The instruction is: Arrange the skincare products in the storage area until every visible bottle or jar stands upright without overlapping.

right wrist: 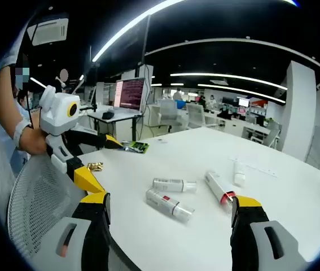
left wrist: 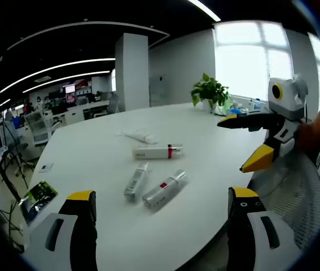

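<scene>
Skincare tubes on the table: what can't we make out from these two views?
- Label text on the tubes: too small in both views.
- Far white tube: small and blurred in the left gripper view.
- Tube with the red band: near end hidden behind right gripper fingers.
</scene>
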{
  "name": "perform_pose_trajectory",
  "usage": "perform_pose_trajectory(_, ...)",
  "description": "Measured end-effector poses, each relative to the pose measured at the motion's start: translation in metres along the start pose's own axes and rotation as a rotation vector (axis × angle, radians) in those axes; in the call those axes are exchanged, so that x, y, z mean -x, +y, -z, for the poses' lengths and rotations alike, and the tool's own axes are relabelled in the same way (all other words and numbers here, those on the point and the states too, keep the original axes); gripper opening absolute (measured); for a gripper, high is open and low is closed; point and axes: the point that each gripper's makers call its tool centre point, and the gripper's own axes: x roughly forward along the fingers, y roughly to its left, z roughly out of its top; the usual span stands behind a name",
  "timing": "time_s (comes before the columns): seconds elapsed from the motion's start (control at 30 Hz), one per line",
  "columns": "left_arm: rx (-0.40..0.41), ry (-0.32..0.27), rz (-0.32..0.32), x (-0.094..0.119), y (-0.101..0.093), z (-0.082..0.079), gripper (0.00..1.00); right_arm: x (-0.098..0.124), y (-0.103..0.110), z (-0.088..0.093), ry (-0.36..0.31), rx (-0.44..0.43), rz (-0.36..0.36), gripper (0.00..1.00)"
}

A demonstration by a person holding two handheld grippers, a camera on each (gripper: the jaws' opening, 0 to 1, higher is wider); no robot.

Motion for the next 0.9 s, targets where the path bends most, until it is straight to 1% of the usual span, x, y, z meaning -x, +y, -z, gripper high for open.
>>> perform_pose_trajectory(0.07, -0.005, 0.002, -0.003, 0.0000, 0.0000, 0.0001, 0.92, -0.0002, 0.0002, 0.0005, 0.002, -0.005, -0.005, 0.89)
perform_pose_trajectory(0.3, -0.016, 0.011, -0.014, -0.0013, 0.0031, 0.0011, 0.92, -0.0013, 0.0029, -0.0002, 0.001, -0.021, -0.027, 0.89)
perform_pose_trajectory(0.5, -0.019, 0.025, 0.007, -0.0022, -0.0008, 0.0039, 0.91, -0.0020, -0.0007, 0.0027, 0.016, -0.028, -0.012, 0.92)
perform_pose_trajectory(0.73, -0.014, 0.033, 0.016, -0.0018, -0.0014, 0.0048, 0.91, 0.0001, -0.0039, -0.0031, -0.003, -0.044, 0.004, 0.91)
perform_pose_trajectory(0.9, -0.013, 0.040, 0.022, -0.0010, -0.0018, 0.0063, 0.90, 0.0019, -0.0006, -0.0071, -0.017, -0.013, 0.005, 0.88)
